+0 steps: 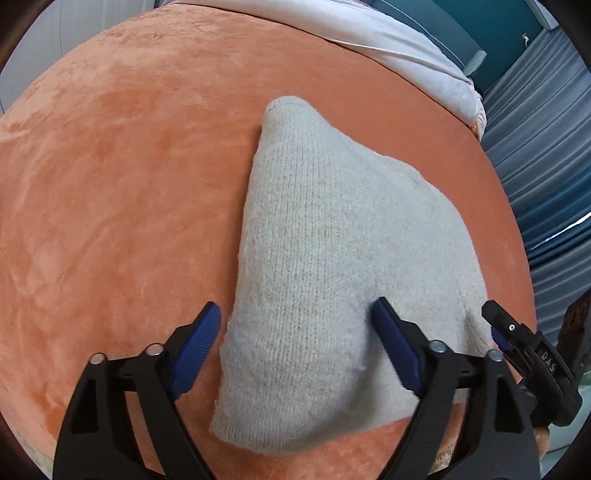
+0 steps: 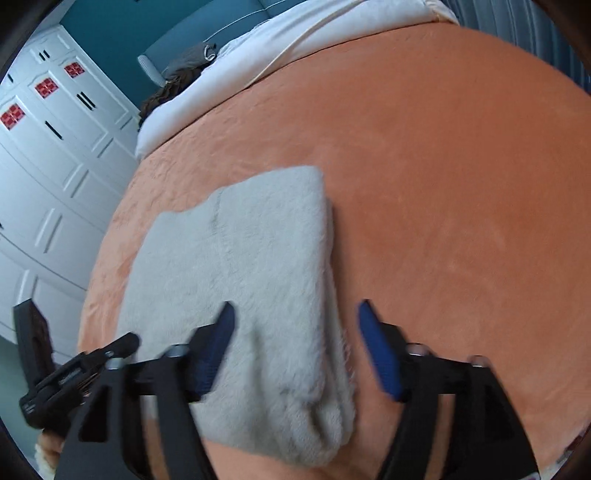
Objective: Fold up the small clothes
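Observation:
A cream knitted garment (image 1: 325, 266) lies folded into a thick bundle on the orange plush bed cover (image 1: 122, 192). My left gripper (image 1: 295, 317) is open and empty, its blue pads either side of the bundle's near left edge. The right gripper (image 1: 517, 339) shows at the garment's right edge in the left wrist view. In the right wrist view the same garment (image 2: 251, 280) lies folded, its layered edge facing me. My right gripper (image 2: 295, 321) is open and empty over the garment's near right part. The left gripper (image 2: 81, 365) shows at lower left.
A white duvet (image 2: 258, 55) lies at the far end of the bed. White wardrobe doors (image 2: 48, 155) stand at the left of the right wrist view. Blue pleated curtains (image 1: 546, 177) hang beyond the bed's right edge. A teal wall (image 2: 122, 26) is behind.

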### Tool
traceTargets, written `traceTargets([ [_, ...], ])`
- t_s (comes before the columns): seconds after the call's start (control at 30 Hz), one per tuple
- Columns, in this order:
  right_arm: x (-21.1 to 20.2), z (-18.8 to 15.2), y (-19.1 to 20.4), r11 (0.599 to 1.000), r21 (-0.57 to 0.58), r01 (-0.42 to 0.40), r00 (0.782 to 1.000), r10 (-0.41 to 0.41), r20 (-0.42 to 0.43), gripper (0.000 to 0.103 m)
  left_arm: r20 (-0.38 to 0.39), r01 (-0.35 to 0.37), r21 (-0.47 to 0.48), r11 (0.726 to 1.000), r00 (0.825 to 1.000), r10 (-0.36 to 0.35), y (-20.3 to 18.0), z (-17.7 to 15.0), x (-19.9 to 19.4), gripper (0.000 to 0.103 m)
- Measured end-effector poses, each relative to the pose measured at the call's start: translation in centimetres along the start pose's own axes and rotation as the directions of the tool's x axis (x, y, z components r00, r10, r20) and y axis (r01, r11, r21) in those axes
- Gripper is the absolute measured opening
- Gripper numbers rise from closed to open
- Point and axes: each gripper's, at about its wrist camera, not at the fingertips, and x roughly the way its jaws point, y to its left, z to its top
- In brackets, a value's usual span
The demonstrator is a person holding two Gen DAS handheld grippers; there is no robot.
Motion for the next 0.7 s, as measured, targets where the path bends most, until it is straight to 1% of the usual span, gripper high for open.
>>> traceTargets([
  [0.03, 1.4, 0.0, -0.3, 1.000, 0.001, 0.005, 0.999, -0.005, -0.048, 0.076, -0.008, -0.007, -0.006, 1.000, 1.000, 0.007, 0.0, 0.0, 0.3, 0.090],
  [0.07, 3.0, 0.1, -0.6, 1.000, 0.016, -0.006, 0.995, 0.007, -0.102, 0.076, -0.021, 0.011, -0.017, 1.000, 1.000, -0.011, 0.0, 0.1, 0.8, 0.091],
  [0.1, 4.8, -0.5, -1.1, 0.997, 0.060, -0.038, 0.986, 0.047, -0.160, 0.074, -0.035, 0.035, -0.028, 0.999, 0.999, -0.035, 0.2, 0.3, 1.2, 0.091],
  [0.13, 5.6, -0.6, -1.3, 0.992, 0.099, -0.080, 0.979, 0.097, -0.179, 0.064, -0.052, 0.058, -0.042, 0.997, 0.997, -0.060, 0.4, 0.5, 1.7, 0.090],
  [0.17, 5.6, -0.8, -1.4, 0.986, 0.120, -0.119, 0.975, 0.139, -0.174, 0.051, -0.071, 0.084, -0.050, 0.995, 0.994, -0.087, 0.5, 0.7, 2.1, 0.082],
  [0.2, 5.5, -0.3, -0.9, 0.984, 0.123, -0.132, 0.973, 0.152, -0.176, 0.041, -0.073, 0.088, -0.035, 0.996, 0.993, -0.090, 0.6, 1.0, 2.0, 0.073],
  [0.23, 4.6, 0.3, 0.0, 0.989, 0.096, -0.117, 0.979, 0.130, -0.154, 0.035, -0.066, 0.106, -0.011, 0.994, 0.992, -0.106, 0.4, 1.6, 1.6, 0.056],
  [0.27, 3.4, 0.8, 0.9, 0.991, 0.059, -0.123, 0.984, 0.129, -0.125, 0.034, -0.044, 0.137, -0.006, 0.991, 0.990, -0.137, 0.3, 2.2, 0.4, 0.049],
  [0.33, 0.3, 2.0, 3.4, 0.987, -0.034, -0.156, 0.987, 0.155, -0.034, 0.032, 0.008, 0.192, -0.006, 0.981, 0.981, -0.192, 0.4, 3.3, -1.8, 0.045],
  [0.37, -1.3, 2.4, 4.3, 0.984, -0.071, -0.161, 0.987, 0.162, 0.010, 0.032, 0.044, 0.208, 0.006, 0.978, 0.977, -0.208, 0.4, 3.8, -3.0, 0.045],
  [0.4, -2.0, 2.7, 4.7, 0.981, -0.089, -0.170, 0.984, 0.174, 0.037, 0.032, 0.070, 0.214, 0.020, 0.977, 0.974, -0.215, 0.4, 4.1, -3.9, 0.045],
  [0.43, -2.0, 2.9, 4.9, 0.980, -0.097, -0.172, 0.983, 0.177, 0.046, 0.032, 0.089, 0.214, 0.035, 0.976, 0.972, -0.216, 0.4, 4.4, -4.4, 0.046],
  [0.47, -1.2, 2.7, 4.6, 0.983, -0.106, -0.152, 0.987, 0.156, 0.035, 0.032, 0.095, 0.201, 0.050, 0.978, 0.974, -0.205, 0.3, 4.3, -4.3, 0.047],
  [0.5, 0.3, 2.6, 4.3, 0.986, -0.112, -0.124, 0.992, 0.125, 0.010, 0.035, 0.088, 0.163, 0.074, 0.984, 0.982, -0.169, 0.2, 4.1, -3.4, 0.048],
  [0.53, 2.8, 2.0, 3.6, 0.989, -0.116, -0.090, 0.995, 0.086, -0.047, 0.036, 0.070, 0.128, 0.096, 0.987, 0.988, -0.135, 0.1, 3.7, -2.3, 0.050],
  [0.57, 5.6, 1.3, 2.7, 0.993, -0.110, -0.042, 0.992, 0.028, -0.124, 0.036, 0.023, 0.053, 0.122, 0.991, 0.998, -0.056, 0.1, 3.0, 0.0, 0.050],
  [0.6, 7.1, 1.0, 2.4, 0.995, -0.095, -0.025, 0.988, 0.010, -0.154, 0.040, 0.000, -0.016, 0.134, 0.991, 1.000, 0.016, 0.2, 2.4, 1.4, 0.052],
  [0.63, 6.4, 1.0, 2.2, 0.997, -0.053, -0.063, 0.992, 0.057, -0.114, 0.042, 0.037, -0.040, 0.146, 0.988, 0.999, 0.035, 0.2, 1.8, 1.4, 0.056],
  [0.67, 5.0, 1.2, 2.2, 0.998, -0.019, -0.066, 0.994, 0.065, -0.087, 0.042, 0.079, -0.049, 0.165, 0.985, 0.996, 0.036, 0.0, 1.3, 0.3, 0.057],
  [0.7, 3.4, 1.3, 2.4, 0.999, -0.015, -0.040, 0.998, 0.039, -0.057, 0.042, 0.093, -0.068, 0.181, 0.981, 0.994, 0.051, -0.3, 1.0, -0.5, 0.057],
])
